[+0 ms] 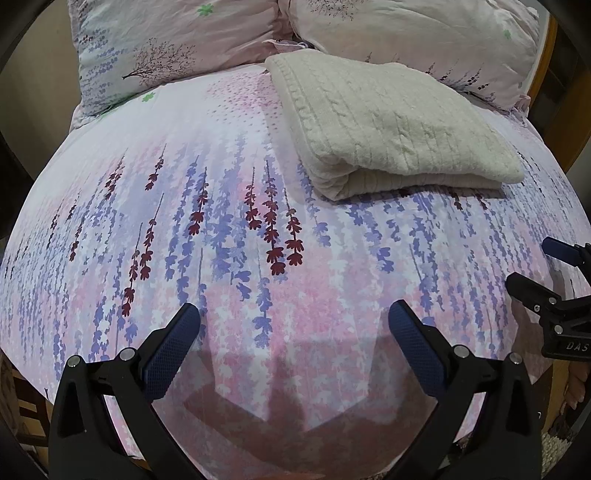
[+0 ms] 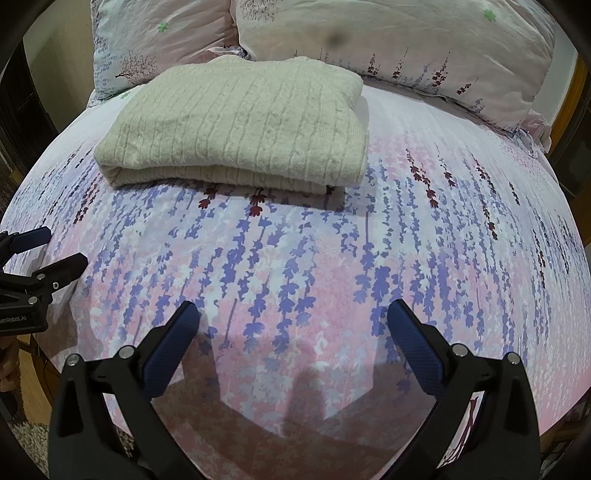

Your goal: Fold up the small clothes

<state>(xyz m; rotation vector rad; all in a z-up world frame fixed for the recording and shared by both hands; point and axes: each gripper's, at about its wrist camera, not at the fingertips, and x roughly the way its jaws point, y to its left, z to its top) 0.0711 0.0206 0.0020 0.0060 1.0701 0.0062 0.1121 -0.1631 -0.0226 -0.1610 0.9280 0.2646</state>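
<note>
A cream cable-knit sweater [image 1: 384,122] lies folded into a neat rectangle on the flowered bed sheet [image 1: 221,229], toward the pillows. It also shows in the right wrist view [image 2: 240,125]. My left gripper [image 1: 293,314] is open and empty, hovering over the sheet near the bed's front edge, well short of the sweater. My right gripper [image 2: 293,314] is open and empty, beside the left one and equally far from the sweater. The right gripper shows at the right edge of the left wrist view [image 1: 535,267], and the left gripper at the left edge of the right wrist view [image 2: 62,247].
Two flowered pillows [image 1: 155,48] [image 1: 424,33] lean at the head of the bed behind the sweater. A wooden bed frame [image 2: 580,85] shows at the right. Floor and a rug [image 2: 29,443] lie below the bed's front edge.
</note>
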